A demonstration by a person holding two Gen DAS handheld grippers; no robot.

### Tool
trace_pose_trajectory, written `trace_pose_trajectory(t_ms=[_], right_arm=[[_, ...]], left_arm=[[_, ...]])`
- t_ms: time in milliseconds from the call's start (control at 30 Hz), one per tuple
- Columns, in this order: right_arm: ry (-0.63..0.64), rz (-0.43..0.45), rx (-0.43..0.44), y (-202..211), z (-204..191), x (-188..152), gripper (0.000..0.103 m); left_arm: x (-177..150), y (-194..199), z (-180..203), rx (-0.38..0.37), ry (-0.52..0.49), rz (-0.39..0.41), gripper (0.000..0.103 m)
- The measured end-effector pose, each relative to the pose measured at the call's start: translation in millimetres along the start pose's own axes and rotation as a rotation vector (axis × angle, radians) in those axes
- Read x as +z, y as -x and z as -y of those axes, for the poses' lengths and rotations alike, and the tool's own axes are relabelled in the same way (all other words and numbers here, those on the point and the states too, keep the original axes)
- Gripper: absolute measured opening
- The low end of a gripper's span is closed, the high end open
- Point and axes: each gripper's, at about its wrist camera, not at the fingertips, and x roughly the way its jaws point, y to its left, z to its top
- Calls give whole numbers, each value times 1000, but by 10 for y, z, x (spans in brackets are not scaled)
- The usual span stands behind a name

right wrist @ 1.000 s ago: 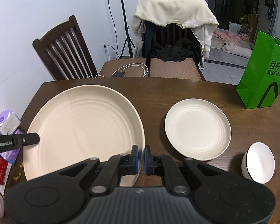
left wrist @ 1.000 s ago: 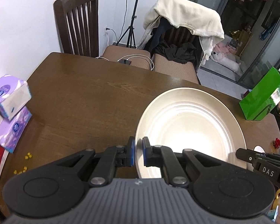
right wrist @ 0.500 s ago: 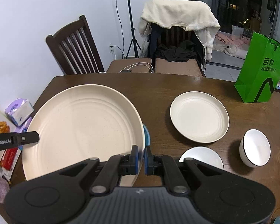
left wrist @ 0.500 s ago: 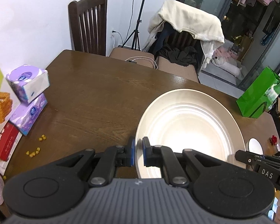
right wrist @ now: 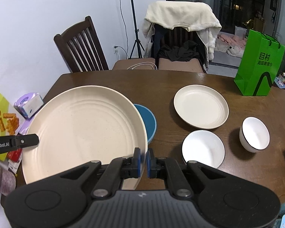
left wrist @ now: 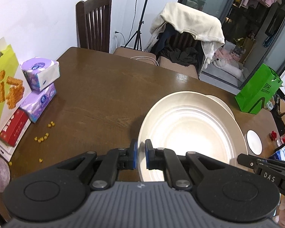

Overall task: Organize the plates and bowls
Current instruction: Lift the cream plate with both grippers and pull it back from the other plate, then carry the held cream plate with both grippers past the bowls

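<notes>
A: Cream, matte, ridged: one large plate (left wrist: 190, 133), left wrist view. Held how?

B: Left gripper (left wrist: 140, 156) clenched on its near-left rim, blue pads either side of the edge. Plate is carried clear of the wooden table (left wrist: 104, 95), roughly level. A second dark gripper arm shows at the lower right edge of this view, by the plate's far side.

A: Reason for two grips?

B: Judged: a wide, flat plate pinched at a single rim point would sag or twist; opposite holds keep it level.

A: Other items, same view?

B: Tissue packs (left wrist: 39, 74) stacked at the table's left edge, yellow crumbs (left wrist: 41, 138) near them, a green bag (left wrist: 258, 93) far right, a white bowl (left wrist: 254, 142) partly hidden behind the plate.

A: Right wrist view?

B: Right gripper (right wrist: 143, 160) shut on the same plate's near-right rim. Beneath and beside the plate, a blue dish (right wrist: 147, 121), partly covered by it. Well apart to the right: a smaller cream plate (right wrist: 201, 109), a white shallow bowl (right wrist: 203, 148), a deeper white bowl (right wrist: 255, 134) with dark rim.

A: Why lifted above the blue dish?

B: Judged: the largest piece likely serves as the base of a stack, so it is moved first. Destination cannot be told.
</notes>
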Motion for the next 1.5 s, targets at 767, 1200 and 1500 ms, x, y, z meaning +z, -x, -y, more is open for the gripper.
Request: trace_pose_trajectory(t_ms=[767,1200,1500], right_arm=[[-10,-11,9,323,18,-607,8],[-49,-1,-14,417,162,-785,8],[-71,-4,-54,453,395,-934,8]], left_arm=[[-457,437,-50,-43,-1,22,9],[-550,433,89,-84,-32,9,9],[-701,328,324,-123,-65,-18,9]])
